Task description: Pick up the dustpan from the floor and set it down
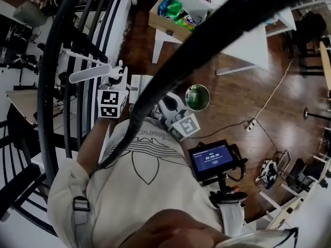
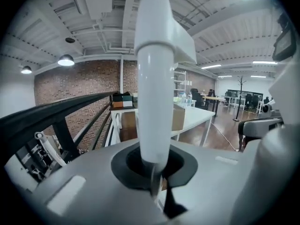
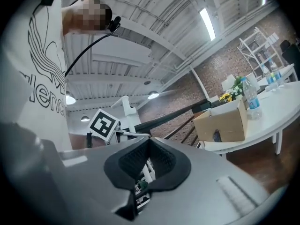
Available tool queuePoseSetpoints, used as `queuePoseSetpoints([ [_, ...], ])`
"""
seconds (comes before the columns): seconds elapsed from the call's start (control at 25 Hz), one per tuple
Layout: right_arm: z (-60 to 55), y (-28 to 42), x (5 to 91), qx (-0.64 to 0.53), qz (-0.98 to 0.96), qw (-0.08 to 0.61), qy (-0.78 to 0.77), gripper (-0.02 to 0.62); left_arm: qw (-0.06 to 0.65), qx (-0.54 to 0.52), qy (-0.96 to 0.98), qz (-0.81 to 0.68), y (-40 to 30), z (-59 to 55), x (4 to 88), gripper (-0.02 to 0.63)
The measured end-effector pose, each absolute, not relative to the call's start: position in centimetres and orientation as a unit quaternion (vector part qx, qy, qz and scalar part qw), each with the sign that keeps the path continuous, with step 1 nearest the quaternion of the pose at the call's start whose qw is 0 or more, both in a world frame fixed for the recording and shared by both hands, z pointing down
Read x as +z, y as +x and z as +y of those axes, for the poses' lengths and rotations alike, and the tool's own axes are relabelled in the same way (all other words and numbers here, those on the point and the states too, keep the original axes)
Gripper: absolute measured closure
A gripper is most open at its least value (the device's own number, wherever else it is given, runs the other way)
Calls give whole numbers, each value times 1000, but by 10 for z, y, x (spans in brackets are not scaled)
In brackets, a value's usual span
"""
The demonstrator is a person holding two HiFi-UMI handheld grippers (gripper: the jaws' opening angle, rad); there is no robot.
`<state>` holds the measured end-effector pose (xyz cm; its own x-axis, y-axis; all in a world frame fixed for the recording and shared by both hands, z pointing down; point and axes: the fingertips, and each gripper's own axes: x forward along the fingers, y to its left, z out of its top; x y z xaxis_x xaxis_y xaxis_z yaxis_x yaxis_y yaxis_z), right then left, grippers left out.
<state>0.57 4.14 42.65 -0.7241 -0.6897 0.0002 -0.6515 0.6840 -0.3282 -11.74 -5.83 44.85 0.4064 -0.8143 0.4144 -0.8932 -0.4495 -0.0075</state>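
Note:
In the left gripper view my left gripper point(image 2: 154, 170) is shut on the dustpan's white round handle point(image 2: 153, 102), which rises straight up out of the jaws to a white bracket point(image 2: 180, 36). From the head view, the left gripper point(image 1: 117, 75) is raised in front of my chest, and the white handle point(image 1: 89, 73) sticks out to its left. The pan itself is out of sight. My right gripper point(image 1: 166, 106) hangs to the right of it at chest height. Its jaws point(image 3: 145, 168) are together with nothing between them. The right gripper view also shows the left gripper's marker cube point(image 3: 103, 124).
A black stair railing point(image 1: 49, 102) runs close on the left. A green bin point(image 1: 197, 97) stands on the wooden floor point(image 1: 243, 92) ahead. Beyond it a white table point(image 1: 243, 43) carries a cardboard box point(image 1: 173, 14). Cables point(image 1: 269, 99) lie on the floor at the right.

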Motion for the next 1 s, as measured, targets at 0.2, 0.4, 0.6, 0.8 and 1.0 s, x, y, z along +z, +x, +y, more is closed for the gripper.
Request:
queuePoseSetpoints([
  [0.2, 46, -5, 420, -162, 919, 73, -353, 594, 110, 182, 833, -511, -119, -44, 444, 580],
  [0.4, 53, -10, 421, -162, 920, 59, -351, 594, 112, 185, 833, -509, -123, -31, 445, 577],
  [0.6, 54, 3, 427, -175, 909, 52, -374, 594, 111, 187, 837, -502, -124, -35, 449, 574],
  [0.8, 61, 12, 442, -198, 897, 34, -394, 594, 116, 202, 835, -498, -126, -47, 475, 575],
  [1.0, 49, 16, 470, -218, 894, 16, -392, 594, 119, 217, 832, -497, -117, -93, 538, 574],
])
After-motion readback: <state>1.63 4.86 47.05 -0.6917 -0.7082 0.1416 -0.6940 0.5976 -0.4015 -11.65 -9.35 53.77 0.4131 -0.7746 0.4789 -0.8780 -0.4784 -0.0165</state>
